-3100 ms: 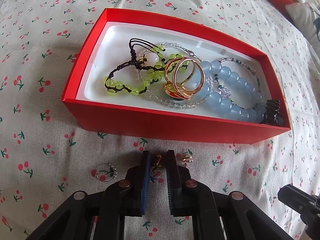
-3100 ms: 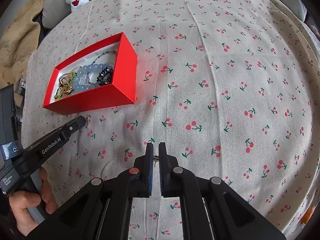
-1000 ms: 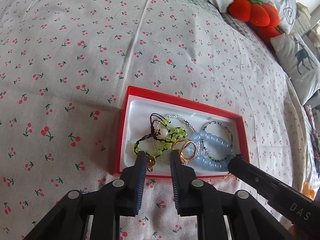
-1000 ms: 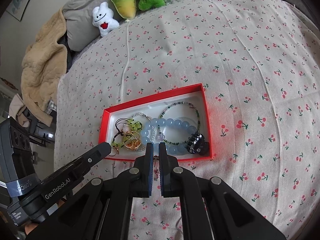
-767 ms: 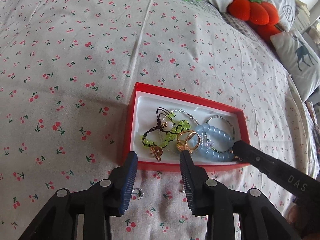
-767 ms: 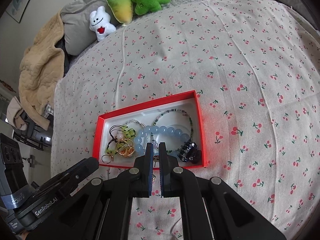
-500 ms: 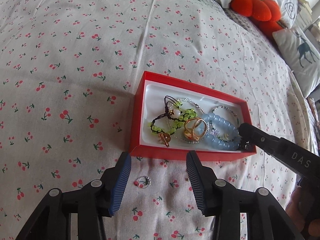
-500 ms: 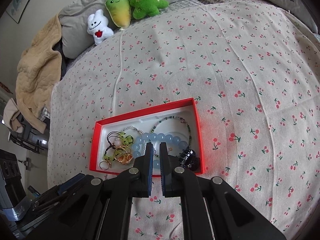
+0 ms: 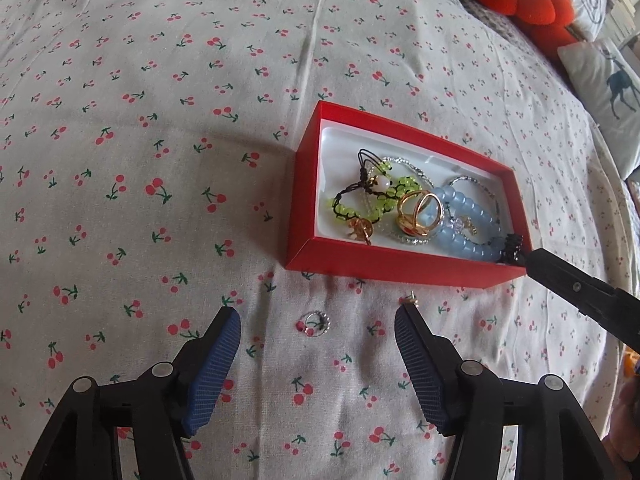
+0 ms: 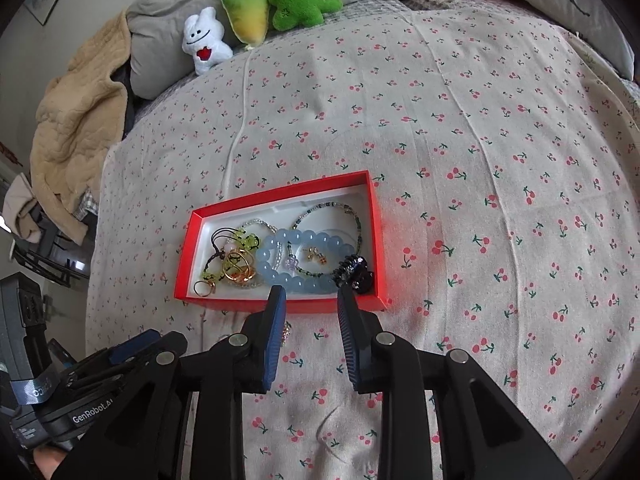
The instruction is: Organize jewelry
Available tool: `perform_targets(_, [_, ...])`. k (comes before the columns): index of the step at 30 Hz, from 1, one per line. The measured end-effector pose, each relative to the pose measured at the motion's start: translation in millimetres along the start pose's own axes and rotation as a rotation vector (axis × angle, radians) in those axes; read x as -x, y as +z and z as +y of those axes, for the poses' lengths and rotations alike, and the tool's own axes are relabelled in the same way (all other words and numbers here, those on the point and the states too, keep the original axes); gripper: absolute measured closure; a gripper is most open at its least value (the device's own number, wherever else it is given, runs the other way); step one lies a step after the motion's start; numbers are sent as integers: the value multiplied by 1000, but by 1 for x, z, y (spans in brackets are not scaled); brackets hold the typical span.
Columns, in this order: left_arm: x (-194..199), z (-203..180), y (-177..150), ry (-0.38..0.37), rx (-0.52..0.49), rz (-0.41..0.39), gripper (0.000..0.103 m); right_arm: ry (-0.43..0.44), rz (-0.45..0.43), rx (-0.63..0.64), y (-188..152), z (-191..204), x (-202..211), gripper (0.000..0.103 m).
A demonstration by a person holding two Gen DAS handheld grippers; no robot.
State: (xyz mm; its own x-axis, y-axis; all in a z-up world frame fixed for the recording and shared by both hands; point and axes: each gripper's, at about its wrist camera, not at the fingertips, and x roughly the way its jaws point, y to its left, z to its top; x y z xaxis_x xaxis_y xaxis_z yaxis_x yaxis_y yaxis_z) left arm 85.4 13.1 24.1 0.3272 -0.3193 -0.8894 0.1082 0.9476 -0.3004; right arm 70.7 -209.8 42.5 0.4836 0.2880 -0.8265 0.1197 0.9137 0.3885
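Observation:
A red jewelry box (image 9: 304, 196) (image 10: 185, 256) with a white lining sits on the cherry-print bedspread. It holds a blue bead bracelet (image 9: 460, 208) (image 10: 304, 240), a green bead bracelet (image 9: 352, 210), gold rings (image 9: 420, 212) (image 10: 238, 268), a small gold earring (image 10: 316, 256) and a black hair claw (image 10: 354, 270). A small silver ring (image 9: 316, 323) and an ear stud (image 9: 412, 300) lie on the cloth in front of the box. My left gripper (image 9: 316, 320) is open above the silver ring. My right gripper (image 10: 310, 300) is open at the box's near edge, empty.
Plush toys (image 10: 256, 12) and pillows (image 10: 168, 20) line the bed's far end, a beige blanket (image 10: 76, 132) hangs at the left. A small sparkly piece (image 10: 286, 332) lies on the cloth by my right gripper's left finger.
Both grippers carried small pieces to the box and opened. A gold piece dropped from the left gripper into the box; an earring now lies in the box under the right gripper.

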Motion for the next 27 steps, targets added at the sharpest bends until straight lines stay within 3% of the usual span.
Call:
perform_targets(5, [1,2,-9,34,-25,0,29,-33,28,-10,-12,-11,1,52])
perform_targets(14, [1,3,-24,74,-64,6,24,-84,74,-17,-28,-25,1,47])
perform_targets(27, [-10,2,-32,91,-101,32,24,-172,172,84,-50,-21,-15,37])
